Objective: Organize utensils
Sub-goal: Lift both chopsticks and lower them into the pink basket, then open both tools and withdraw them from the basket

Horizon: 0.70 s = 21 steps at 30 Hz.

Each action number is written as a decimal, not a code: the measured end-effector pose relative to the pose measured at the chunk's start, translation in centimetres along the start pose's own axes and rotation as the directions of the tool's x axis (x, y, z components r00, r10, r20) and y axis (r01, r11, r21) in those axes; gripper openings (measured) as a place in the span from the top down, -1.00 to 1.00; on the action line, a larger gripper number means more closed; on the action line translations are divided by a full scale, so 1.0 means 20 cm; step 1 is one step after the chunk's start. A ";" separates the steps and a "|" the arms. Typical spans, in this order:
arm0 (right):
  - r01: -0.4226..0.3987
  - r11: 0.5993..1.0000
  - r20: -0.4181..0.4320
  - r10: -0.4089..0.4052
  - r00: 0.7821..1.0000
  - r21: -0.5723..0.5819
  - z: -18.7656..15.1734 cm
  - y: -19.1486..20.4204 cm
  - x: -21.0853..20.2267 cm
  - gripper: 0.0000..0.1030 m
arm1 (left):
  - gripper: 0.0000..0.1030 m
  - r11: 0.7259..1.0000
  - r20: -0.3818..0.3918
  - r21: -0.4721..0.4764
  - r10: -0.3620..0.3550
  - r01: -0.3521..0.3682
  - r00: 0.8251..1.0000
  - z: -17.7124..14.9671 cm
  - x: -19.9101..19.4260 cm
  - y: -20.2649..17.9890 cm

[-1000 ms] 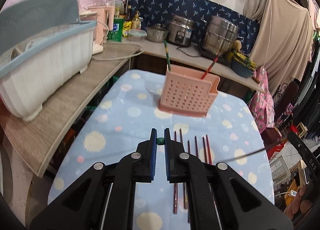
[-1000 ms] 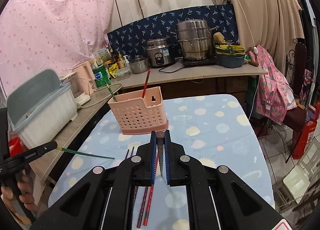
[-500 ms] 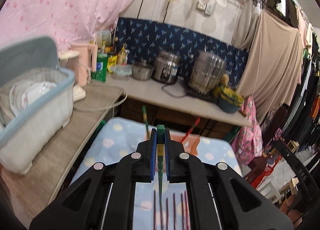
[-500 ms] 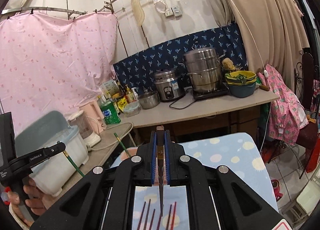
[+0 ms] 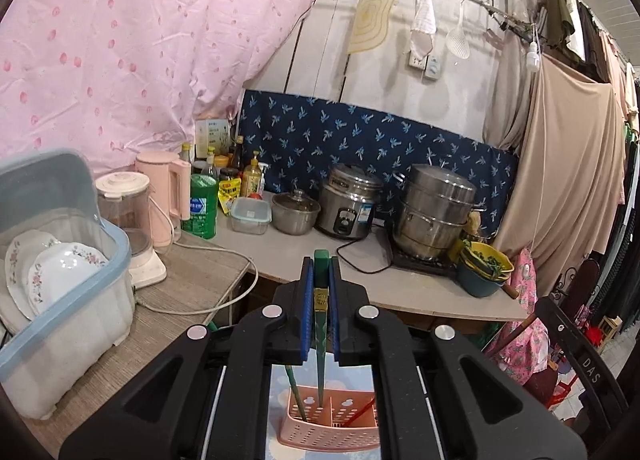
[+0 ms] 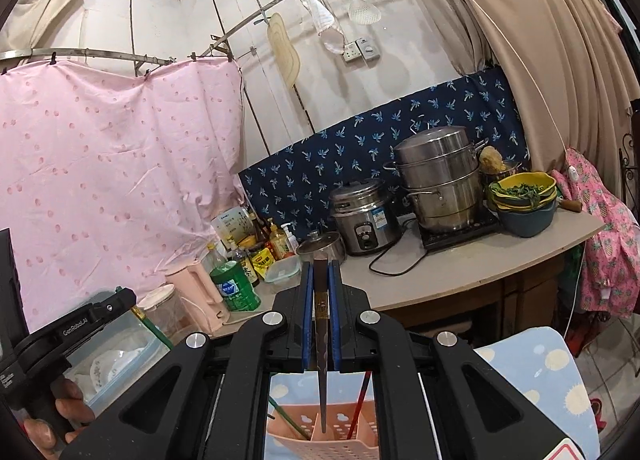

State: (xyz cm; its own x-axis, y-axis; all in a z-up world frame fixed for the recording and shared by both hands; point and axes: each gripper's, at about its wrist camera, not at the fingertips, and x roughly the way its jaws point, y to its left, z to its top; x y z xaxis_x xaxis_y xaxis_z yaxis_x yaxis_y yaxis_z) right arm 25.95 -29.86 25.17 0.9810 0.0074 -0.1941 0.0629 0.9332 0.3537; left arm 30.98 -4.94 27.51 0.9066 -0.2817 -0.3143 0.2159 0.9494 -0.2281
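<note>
Left wrist view: left gripper [image 5: 320, 280] is clamped on a green chopstick [image 5: 320, 336], held near its thick end so the thin tip hangs straight down at 6 o'clock, toward the pink utensil basket [image 5: 332, 436]. The vertical hold looks deliberate — the stick should drop cleanly into a compartment rather than catch the rim. The tip appears to sit just above or just inside the basket's middle section; I cannot tell which. One green chopstick already leans inside at about 7 o'clock from the held tip, with a red one at roughly 4 o'clock.

Right wrist view: right gripper [image 6: 321, 280] is closed on a dark brown chopstick [image 6: 321, 340], same grip and same tip-down pose, over the same basket [image 6: 320, 444]. Its tip lines up with a divider wall, so it may need a small nudge sideways before release. The left gripper [image 6: 136, 302] shows at 9 o'clock with its green stick angling down.

The basket stands on the spotted blue tablecloth [image 6: 532, 372], low in both frames. Both sticks look ready for lowering.
</note>
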 end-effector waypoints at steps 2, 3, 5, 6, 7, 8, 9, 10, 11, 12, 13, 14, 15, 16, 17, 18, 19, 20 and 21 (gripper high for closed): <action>0.006 1.000 -0.029 -0.006 1.000 0.001 -0.05 -0.02 0.07 0.86 | 0.87 1.000 -0.022 0.000 0.006 -0.006 1.000 -0.04 0.07 0.01; 0.007 1.000 -0.043 -0.006 0.999 0.006 -0.07 -0.04 0.10 0.86 | 0.87 1.000 -0.034 -0.002 0.005 -0.005 0.999 -0.06 0.09 0.02; 0.012 1.000 -0.076 -0.010 0.997 0.018 -0.13 -0.07 0.17 0.86 | 0.87 1.000 -0.057 -0.001 0.008 -0.008 0.998 -0.11 0.14 0.03; 0.016 1.000 -0.093 -0.013 0.996 0.025 -0.17 -0.09 0.19 0.86 | 0.87 1.000 -0.072 -0.002 0.010 -0.010 0.997 -0.14 0.17 0.04; 0.019 0.999 -0.106 -0.015 0.994 0.032 -0.20 -0.10 0.21 0.86 | 0.87 1.000 -0.086 -0.005 0.010 -0.010 0.996 -0.17 0.19 0.05; 0.020 0.999 -0.122 -0.015 0.992 0.040 -0.23 -0.11 0.23 0.86 | 0.87 1.000 -0.101 -0.008 0.009 -0.010 0.995 -0.19 0.22 0.06; 0.023 0.999 -0.137 -0.017 0.990 0.044 -0.26 -0.12 0.25 0.86 | 0.87 1.000 -0.117 -0.011 0.010 -0.011 0.993 -0.22 0.24 0.07; 0.027 0.999 -0.148 -0.021 0.989 0.043 -0.29 -0.13 0.27 0.86 | 0.87 1.000 -0.131 -0.013 0.014 -0.016 0.991 -0.25 0.27 0.08; 0.032 0.999 -0.159 -0.026 0.987 0.039 -0.31 -0.13 0.28 0.86 | 0.87 1.000 -0.142 -0.014 0.018 -0.020 0.990 -0.27 0.28 0.08; 0.036 0.999 -0.167 -0.029 0.985 0.035 -0.33 -0.14 0.29 0.86 | 0.87 1.000 -0.154 -0.017 0.017 -0.020 0.988 -0.29 0.30 0.09; 0.039 0.999 -0.177 -0.034 0.984 0.030 -0.35 -0.14 0.30 0.86 | 0.87 1.000 -0.163 -0.021 0.016 -0.020 0.986 -0.31 0.32 0.10; 0.041 0.999 -0.184 -0.035 0.982 0.028 -0.36 -0.14 0.30 0.86 | 0.87 1.000 -0.173 -0.023 0.016 -0.020 0.985 -0.33 0.33 0.10; 0.041 0.999 -0.192 -0.035 0.981 0.027 -0.37 -0.15 0.31 0.86 | 0.86 1.000 -0.181 -0.024 0.015 -0.020 0.983 -0.34 0.34 0.11; 0.041 0.999 -0.197 -0.035 0.980 0.027 -0.38 -0.15 0.31 0.85 | 0.86 1.000 -0.189 -0.024 0.014 -0.019 0.982 -0.36 0.34 0.11; 0.041 0.999 -0.199 -0.035 0.979 0.026 -0.38 -0.15 0.31 0.84 | 0.86 0.999 -0.197 -0.027 0.012 -0.017 0.980 -0.37 0.35 0.11; 0.042 0.999 -0.196 -0.037 0.980 0.023 -0.39 -0.15 0.30 0.83 | 0.85 0.999 -0.207 -0.031 0.007 -0.014 0.978 -0.38 0.35 0.12; 0.041 0.999 -0.195 -0.037 0.980 0.019 -0.38 -0.16 0.28 0.78 | 0.85 0.999 -0.211 -0.033 0.005 -0.012 0.977 -0.38 0.35 0.12; 0.044 0.999 -0.193 -0.041 0.980 0.013 -0.38 -0.15 0.28 0.77 | 0.85 0.999 -0.210 -0.035 0.006 -0.014 0.978 -0.39 0.35 0.12; 0.045 0.999 -0.190 -0.042 0.981 0.009 -0.38 -0.15 0.26 0.77 | 0.82 0.999 -0.208 -0.034 0.009 -0.016 0.978 -0.39 0.34 0.12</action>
State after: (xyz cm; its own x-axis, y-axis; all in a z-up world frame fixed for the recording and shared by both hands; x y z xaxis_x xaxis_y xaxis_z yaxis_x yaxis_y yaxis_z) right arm 29.52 -29.89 16.20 0.9248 0.0358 -0.3789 0.1086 0.9293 0.3530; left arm 34.74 -5.71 17.66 0.8131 -0.2958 -0.5013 0.1887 0.9487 -0.2537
